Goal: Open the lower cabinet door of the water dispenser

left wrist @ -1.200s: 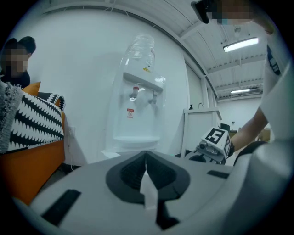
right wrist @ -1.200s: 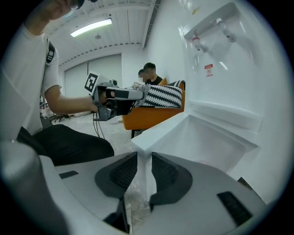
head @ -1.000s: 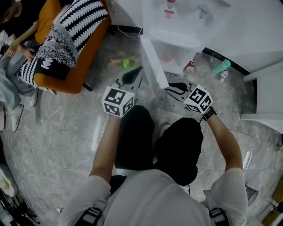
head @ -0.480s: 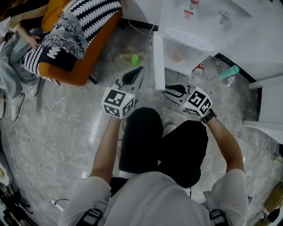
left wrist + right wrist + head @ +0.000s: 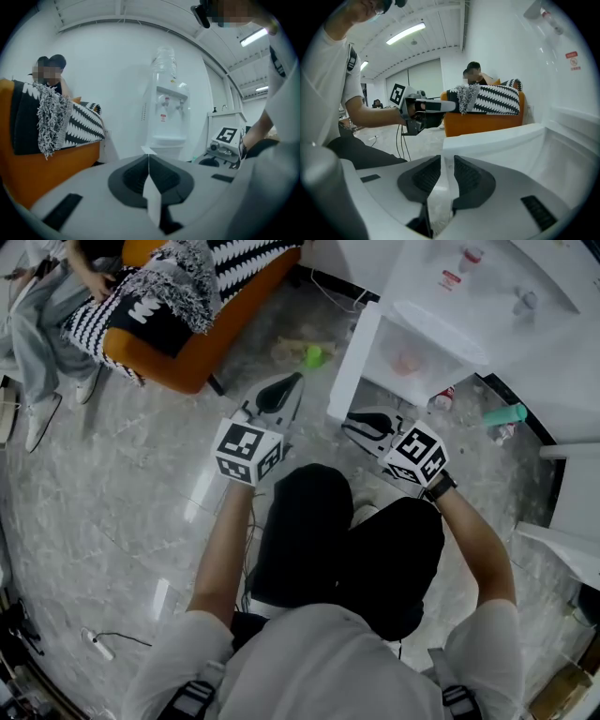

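Observation:
The white water dispenser (image 5: 469, 287) stands at the top right. Its lower cabinet door (image 5: 352, 357) is swung far out, and the white cabinet inside (image 5: 422, 357) shows. My right gripper (image 5: 352, 423) is at the door's free edge. In the right gripper view its jaws (image 5: 446, 159) stand a narrow gap apart with that edge (image 5: 487, 138) at the tips, apparently clamped. My left gripper (image 5: 281, 388) hovers left of the door, shut and holding nothing. In the left gripper view its pads (image 5: 149, 157) meet, and the dispenser (image 5: 166, 117) is ahead.
An orange sofa (image 5: 202, 352) with a striped blanket and a seated person (image 5: 47, 324) fills the upper left. A green bottle (image 5: 314, 355) and a teal bottle (image 5: 506, 415) lie on the marble floor. White furniture (image 5: 572, 493) stands at the right. A cable (image 5: 98, 643) runs at the lower left.
The cabinet door has swung wider from the dispenser, with the right gripper staying at its free edge. Both grippers have drawn back towards me; the left stays shut.

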{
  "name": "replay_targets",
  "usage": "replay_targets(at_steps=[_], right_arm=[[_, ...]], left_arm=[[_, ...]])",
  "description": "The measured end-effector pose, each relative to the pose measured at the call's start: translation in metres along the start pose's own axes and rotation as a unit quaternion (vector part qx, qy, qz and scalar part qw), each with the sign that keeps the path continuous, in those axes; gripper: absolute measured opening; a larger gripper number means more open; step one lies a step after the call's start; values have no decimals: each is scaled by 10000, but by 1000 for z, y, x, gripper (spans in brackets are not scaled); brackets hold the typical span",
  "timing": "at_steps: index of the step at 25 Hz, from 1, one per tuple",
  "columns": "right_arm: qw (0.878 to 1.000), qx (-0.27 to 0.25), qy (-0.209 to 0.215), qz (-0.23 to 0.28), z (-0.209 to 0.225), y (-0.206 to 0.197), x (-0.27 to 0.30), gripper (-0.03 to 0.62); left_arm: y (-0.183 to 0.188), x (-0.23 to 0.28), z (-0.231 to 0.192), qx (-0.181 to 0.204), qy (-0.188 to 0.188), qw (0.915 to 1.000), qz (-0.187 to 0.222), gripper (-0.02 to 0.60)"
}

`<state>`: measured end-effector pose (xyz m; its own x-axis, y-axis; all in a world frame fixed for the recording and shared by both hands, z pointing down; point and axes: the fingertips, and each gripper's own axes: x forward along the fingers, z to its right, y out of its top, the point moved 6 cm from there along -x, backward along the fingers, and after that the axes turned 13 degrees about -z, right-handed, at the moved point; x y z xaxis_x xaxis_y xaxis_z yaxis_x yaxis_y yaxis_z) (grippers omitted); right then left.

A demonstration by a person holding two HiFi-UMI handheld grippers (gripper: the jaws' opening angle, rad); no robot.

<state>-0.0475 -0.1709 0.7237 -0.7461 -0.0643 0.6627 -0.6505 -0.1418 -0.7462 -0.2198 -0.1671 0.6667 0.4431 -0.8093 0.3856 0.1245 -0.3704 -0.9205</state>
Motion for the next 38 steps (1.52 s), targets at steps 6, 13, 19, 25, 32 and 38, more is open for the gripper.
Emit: replay_targets(at_steps=[6, 13, 19, 25, 32, 38], right_arm=[[9998, -1, 89, 161, 2, 18, 22, 95], [9991, 110, -91, 401, 1, 41, 53, 95], [9983, 93, -142, 562, 11, 60, 76, 92], [9975, 170, -244, 646, 25, 87, 106, 91], [9964, 421, -324, 660, 41, 110, 131, 91], [9957, 384, -515, 674, 61, 129, 149, 82]], left_arm=[[-11, -21, -14, -40, 316, 9995, -67, 12], [-12, -34, -33, 1, 636, 9979, 85, 12], [-9, -33, -37, -7, 658, 9977, 155, 12], [-12, -40, -50, -131, 825, 9963, 201, 12], [-14, -47, -58, -264, 965, 9948, 192, 12], [-12, -55, -68, -287, 1188, 9923, 198, 12]])
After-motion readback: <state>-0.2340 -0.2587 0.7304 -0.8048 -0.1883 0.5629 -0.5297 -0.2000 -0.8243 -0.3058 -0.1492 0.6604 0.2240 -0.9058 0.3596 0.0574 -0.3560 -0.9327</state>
